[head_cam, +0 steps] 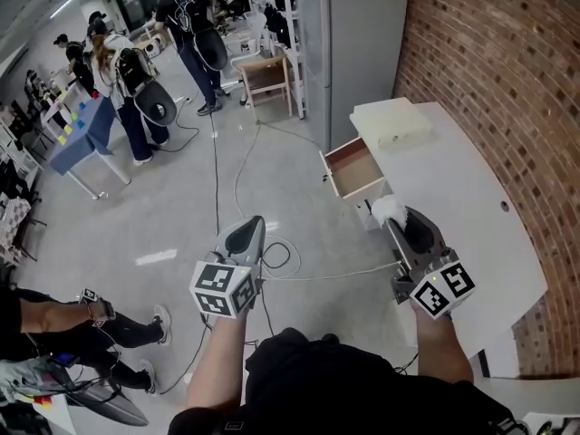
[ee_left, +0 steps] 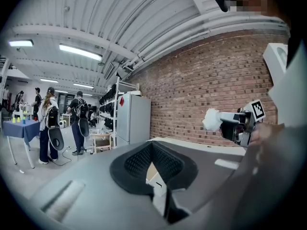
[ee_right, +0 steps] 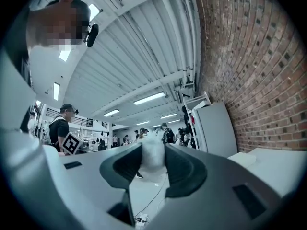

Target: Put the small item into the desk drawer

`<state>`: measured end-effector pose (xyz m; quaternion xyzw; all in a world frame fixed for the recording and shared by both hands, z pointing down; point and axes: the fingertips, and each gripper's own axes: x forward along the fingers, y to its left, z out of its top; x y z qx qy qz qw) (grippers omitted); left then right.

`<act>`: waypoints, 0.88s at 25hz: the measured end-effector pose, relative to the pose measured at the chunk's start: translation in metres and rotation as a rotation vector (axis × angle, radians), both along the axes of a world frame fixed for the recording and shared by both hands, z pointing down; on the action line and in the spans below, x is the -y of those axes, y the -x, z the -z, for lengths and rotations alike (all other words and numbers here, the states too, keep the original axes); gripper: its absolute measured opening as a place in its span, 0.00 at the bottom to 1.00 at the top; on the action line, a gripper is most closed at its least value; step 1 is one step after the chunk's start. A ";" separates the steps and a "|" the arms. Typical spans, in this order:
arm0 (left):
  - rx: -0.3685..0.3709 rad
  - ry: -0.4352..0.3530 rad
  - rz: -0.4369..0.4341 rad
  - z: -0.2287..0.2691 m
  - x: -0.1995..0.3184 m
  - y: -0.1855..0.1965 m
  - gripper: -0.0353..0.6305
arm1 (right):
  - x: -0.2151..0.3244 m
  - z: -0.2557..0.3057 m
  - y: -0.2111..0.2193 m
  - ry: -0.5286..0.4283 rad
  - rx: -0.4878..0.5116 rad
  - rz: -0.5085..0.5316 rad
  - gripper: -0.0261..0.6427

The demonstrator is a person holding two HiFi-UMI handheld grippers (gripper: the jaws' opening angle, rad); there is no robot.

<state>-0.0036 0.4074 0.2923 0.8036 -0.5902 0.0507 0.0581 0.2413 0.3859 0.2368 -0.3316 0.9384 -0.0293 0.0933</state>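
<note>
The small item [head_cam: 388, 208] is a white fluffy tuft, and my right gripper [head_cam: 393, 216] is shut on it above the desk's near-left edge. In the right gripper view the tuft [ee_right: 152, 157] sits pinched between the two dark pads. The desk drawer [head_cam: 355, 169] stands pulled open just beyond the tuft, its wooden inside showing nothing in it. My left gripper [head_cam: 253, 227] hangs over the floor to the left of the desk, jaws together and holding nothing. From the left gripper view, the tuft [ee_left: 211, 120] shows at the right, in the other gripper.
A white desk [head_cam: 462, 198] runs along a brick wall [head_cam: 498, 62], with a cream box [head_cam: 390, 121] at its far end. A tall grey cabinet [head_cam: 349, 34] stands behind it. Cables [head_cam: 272, 265] trail over the floor. Several people [head_cam: 136, 80] stand far back left.
</note>
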 end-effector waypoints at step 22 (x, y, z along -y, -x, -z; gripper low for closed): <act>-0.040 0.058 -0.080 -0.043 0.121 0.018 0.07 | 0.113 -0.046 0.021 0.149 -0.035 -0.046 0.25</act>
